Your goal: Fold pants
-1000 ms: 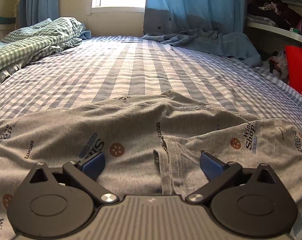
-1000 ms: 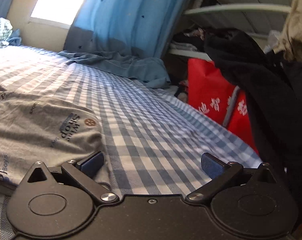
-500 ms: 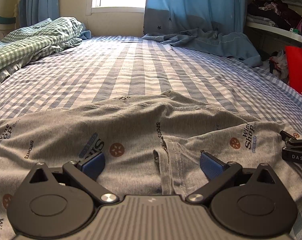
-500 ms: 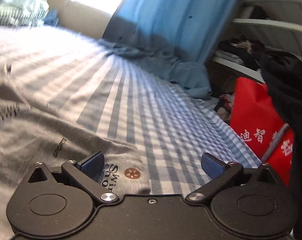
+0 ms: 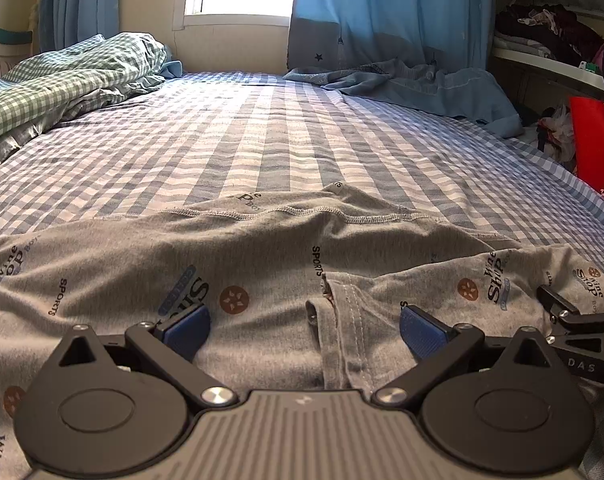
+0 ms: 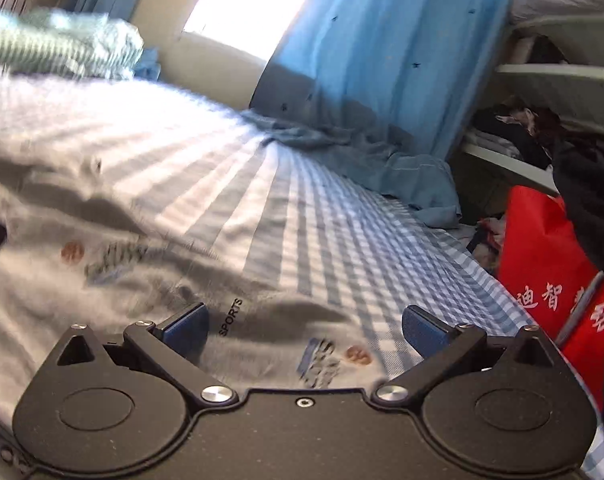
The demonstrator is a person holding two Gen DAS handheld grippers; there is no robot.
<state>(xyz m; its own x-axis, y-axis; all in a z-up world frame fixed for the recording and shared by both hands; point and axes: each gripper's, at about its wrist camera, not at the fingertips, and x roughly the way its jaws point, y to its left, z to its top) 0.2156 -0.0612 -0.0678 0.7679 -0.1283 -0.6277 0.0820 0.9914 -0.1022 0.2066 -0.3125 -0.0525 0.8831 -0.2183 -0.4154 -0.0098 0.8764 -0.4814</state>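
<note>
Grey printed pants [image 5: 261, 264] spread flat across near part of bed [image 5: 285, 152], on blue-and-white checked sheet; stitched waistband edge toward window, seamed fold of cloth bunched at near centre.

Left gripper [image 5: 304, 330] low over pants, jaws wide open, blue pads either side of bunched fold, nothing held. Contact with cloth: cannot tell.

Right gripper [image 6: 306, 330] low over right end of pants [image 6: 149, 280], just inside cloth edge next to bare sheet [image 6: 310, 216]; jaws wide open, nothing between pads. Right-wrist view motion-blurred on left side. Black linkage of right gripper [image 5: 582, 336] also visible at right edge of left-wrist view, close beside left gripper, over pants.

Surroundings: green checked quilt [image 5: 61, 76] heaped at far left of bed; blue curtain [image 5: 390, 16] hanging at window, hem pooled on sheet; red bag [image 6: 550, 264] beside bed at right; shelf with clothes [image 5: 550, 36] behind.
</note>
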